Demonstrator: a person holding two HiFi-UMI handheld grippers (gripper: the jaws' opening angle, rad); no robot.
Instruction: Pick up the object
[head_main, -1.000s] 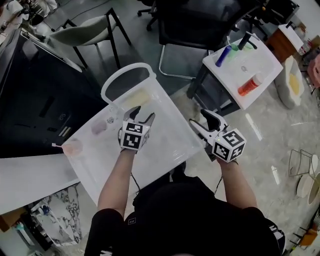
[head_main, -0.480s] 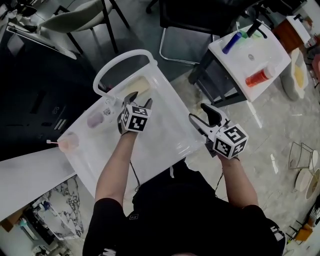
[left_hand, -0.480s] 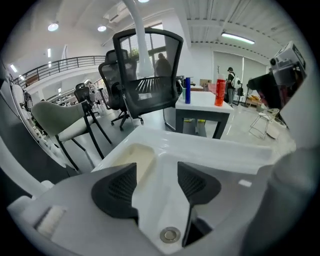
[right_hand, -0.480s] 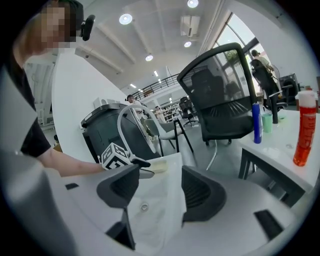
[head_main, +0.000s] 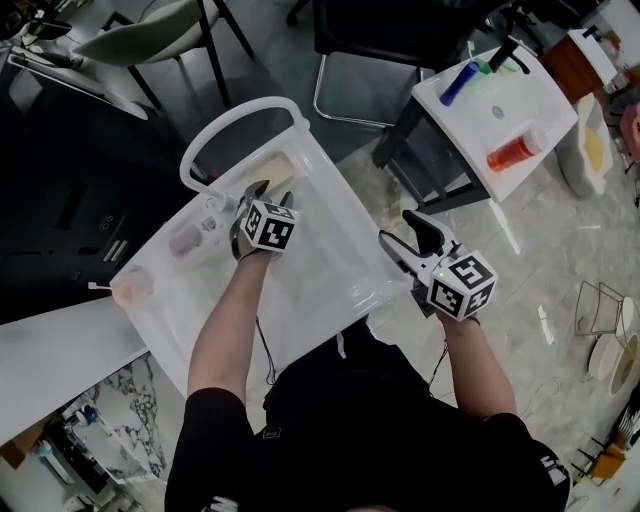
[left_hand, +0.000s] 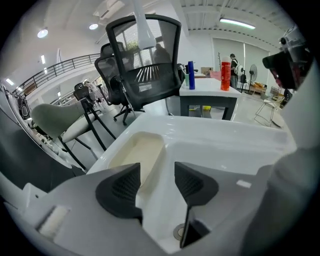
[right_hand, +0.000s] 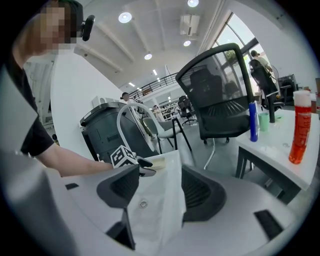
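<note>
A pale cream bar (head_main: 277, 178) lies in a recess at the far edge of a white basin (head_main: 330, 250); in the left gripper view the bar (left_hand: 137, 152) shows just ahead, left of centre. My left gripper (head_main: 268, 193) hovers right at its near end. The jaws are closing, with only bare basin between the pads (left_hand: 120, 187). My left gripper (left_hand: 157, 175) touches nothing. My right gripper (head_main: 400, 236) stands open by the basin's right rim, holding nothing, and looks across the basin (right_hand: 150, 210) at the left one.
A white arched tap (head_main: 230, 125) rises behind the bar. The drain (left_hand: 179, 231) is near the left jaws. Two pinkish items (head_main: 187, 240) (head_main: 130, 290) sit on the basin's left ledge. A white side table (head_main: 500, 110) carries bottles. Chairs (head_main: 400, 30) and a black cabinet (head_main: 60, 200) stand around.
My left gripper has moved away from me across the basin, up to the cream bar, and its jaws have narrowed a little. The right gripper has hardly moved.
</note>
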